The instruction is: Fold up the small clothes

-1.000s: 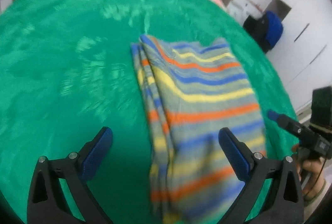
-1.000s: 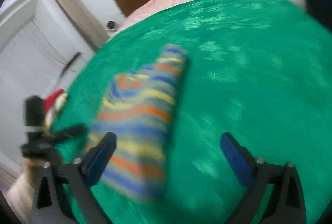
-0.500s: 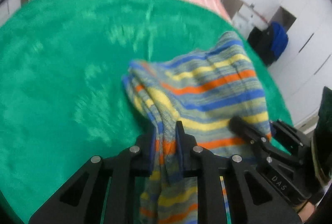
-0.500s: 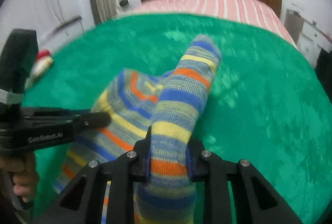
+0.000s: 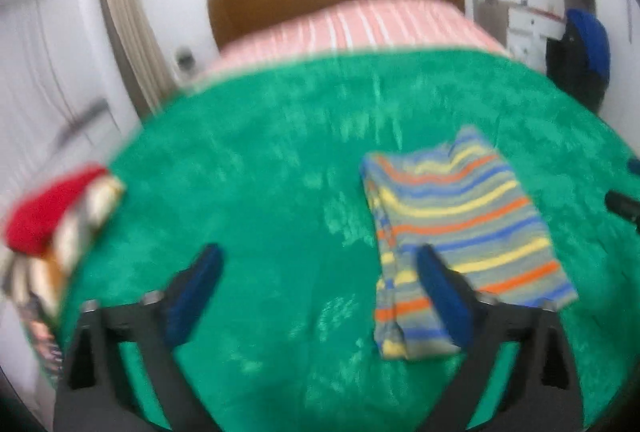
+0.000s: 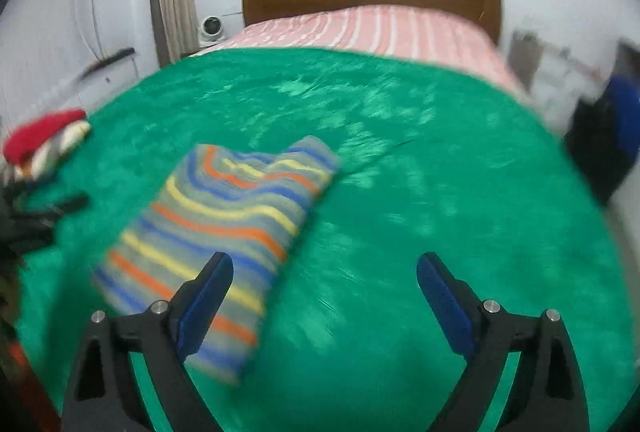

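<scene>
Striped garment (image 5: pixel 460 232) lies folded flat on green blanket (image 5: pixel 260 192), right of centre in left view, both left gripper (image 5: pixel 320 296) and right gripper (image 6: pixel 324 296) jaws opening wide, empty, apparently just released after fold.

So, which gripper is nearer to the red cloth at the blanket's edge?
Left. The left gripper, jaws opening and empty, is near the red cloth; the right gripper, also opening empty, is beyond the striped garment.
</scene>
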The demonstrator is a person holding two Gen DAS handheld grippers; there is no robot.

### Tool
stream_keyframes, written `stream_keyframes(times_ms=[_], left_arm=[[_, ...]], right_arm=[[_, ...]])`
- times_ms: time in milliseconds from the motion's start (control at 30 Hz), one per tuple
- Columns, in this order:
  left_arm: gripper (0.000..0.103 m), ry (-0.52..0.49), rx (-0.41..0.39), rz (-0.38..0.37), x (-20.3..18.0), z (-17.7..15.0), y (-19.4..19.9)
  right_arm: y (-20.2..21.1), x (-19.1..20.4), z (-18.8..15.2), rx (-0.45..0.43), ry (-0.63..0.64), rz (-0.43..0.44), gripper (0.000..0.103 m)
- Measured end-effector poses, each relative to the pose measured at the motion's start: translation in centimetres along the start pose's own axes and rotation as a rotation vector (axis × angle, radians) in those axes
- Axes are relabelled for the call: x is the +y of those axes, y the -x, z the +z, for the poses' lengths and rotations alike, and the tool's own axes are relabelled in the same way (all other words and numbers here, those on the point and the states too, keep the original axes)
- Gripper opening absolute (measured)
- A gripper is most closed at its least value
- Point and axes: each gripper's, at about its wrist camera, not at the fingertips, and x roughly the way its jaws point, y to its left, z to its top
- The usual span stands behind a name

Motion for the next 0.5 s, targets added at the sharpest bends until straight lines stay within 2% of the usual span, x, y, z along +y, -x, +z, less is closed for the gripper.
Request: stream_keyframes(times_ms=[67, 100, 167, 200, 267, 333, 400, 500], left_arm=[[0.103, 0.013, -0.103, 0.028, -0.4, -0.1, 4.5], [0.103, 0.031, -0.120, 0.051, -0.4, -0.1, 6.2], [0.103, 0.066, -0.114, 0.112, -1.2, -0.5, 8.9], [0.103, 0.081, -0.119, 0.105, -1.4, -0.7, 9.8], [0.103, 0.079, -0.089, 0.038, -2.0, -1.3, 11.2], [0.103, 0.051, -0.026, 0.000, -3.1, -2.3, 11.7], [0.103, 0.059, 0.009, -0.011, -3.7, -3.3, 12.4], [0.103, 0.105, 0.083, -0.065, -4.0, -4.4, 12.7]], right_arm=[[5.1, -0.1, -1.0, -0.115, 0.007, -0.055, 0.093], [7.1, -0.1, -1.2, -0.164, -0.002, -0.074, 0.101], [10.6, 0.1, -1.8, -0.213, -0.027, -0.101, 0.103], [11.3, 0.2, -2.2, -0.200, -0.032, -0.073, 0.103], [11.4, 0.5, -2.8, -0.070, -0.040, 0.023, 0.103], [12.4, 0.7, -3.9, -0.079, -0.049, 0.072, 0.103], [13.6, 1.3, -4.7, -0.114, -0.040, 0.028, 0.103], [14.4, 2.1, -5.5, -0.076, -0.022, 0.019, 0.103]])
